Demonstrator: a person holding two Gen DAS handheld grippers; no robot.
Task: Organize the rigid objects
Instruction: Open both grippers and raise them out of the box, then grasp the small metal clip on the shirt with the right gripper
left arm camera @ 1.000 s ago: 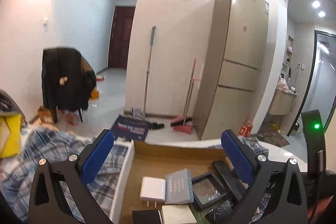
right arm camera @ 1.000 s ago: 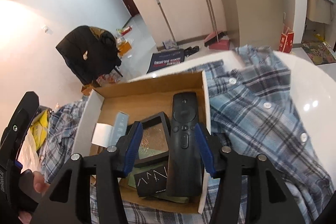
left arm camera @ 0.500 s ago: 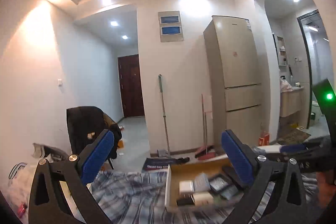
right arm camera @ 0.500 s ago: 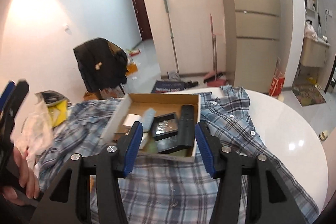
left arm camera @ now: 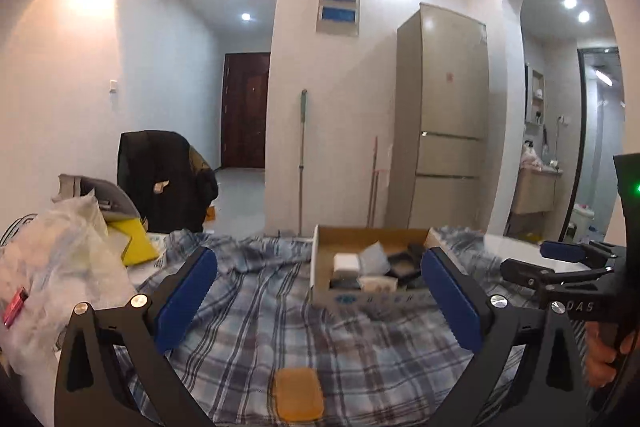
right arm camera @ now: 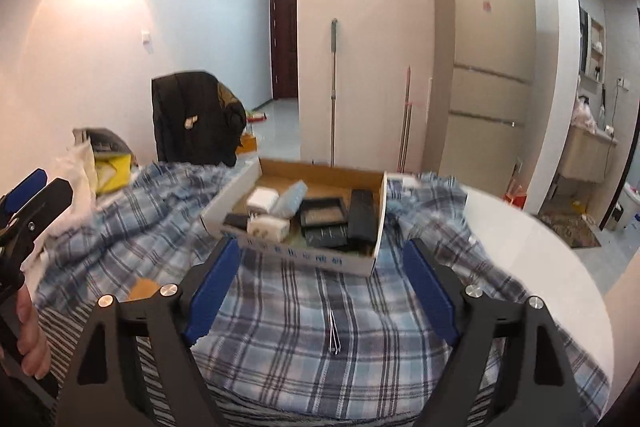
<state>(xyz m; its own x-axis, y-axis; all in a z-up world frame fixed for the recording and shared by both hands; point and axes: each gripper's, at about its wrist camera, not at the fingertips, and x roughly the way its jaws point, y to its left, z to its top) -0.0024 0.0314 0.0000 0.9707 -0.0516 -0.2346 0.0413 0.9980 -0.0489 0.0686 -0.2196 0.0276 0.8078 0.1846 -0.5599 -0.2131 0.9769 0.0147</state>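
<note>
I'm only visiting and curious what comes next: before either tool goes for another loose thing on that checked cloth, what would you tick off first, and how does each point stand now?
1. Right tool empty: ok. Its jaws have just been opening and nothing sits between them.
2. Left tool empty: ok, jaws wide, nothing between them.
3. Loose things left to gather: ok, tweezers and a tan pad lie on the checked cloth.
4. Room in the cardboard box: ok, bare floor shows at its far end.
5. Box sits steady: cannot tell, it rests on rumpled cloth.
6. Tweezers easy to grip: cannot tell, they lie flat and thin.
</note>
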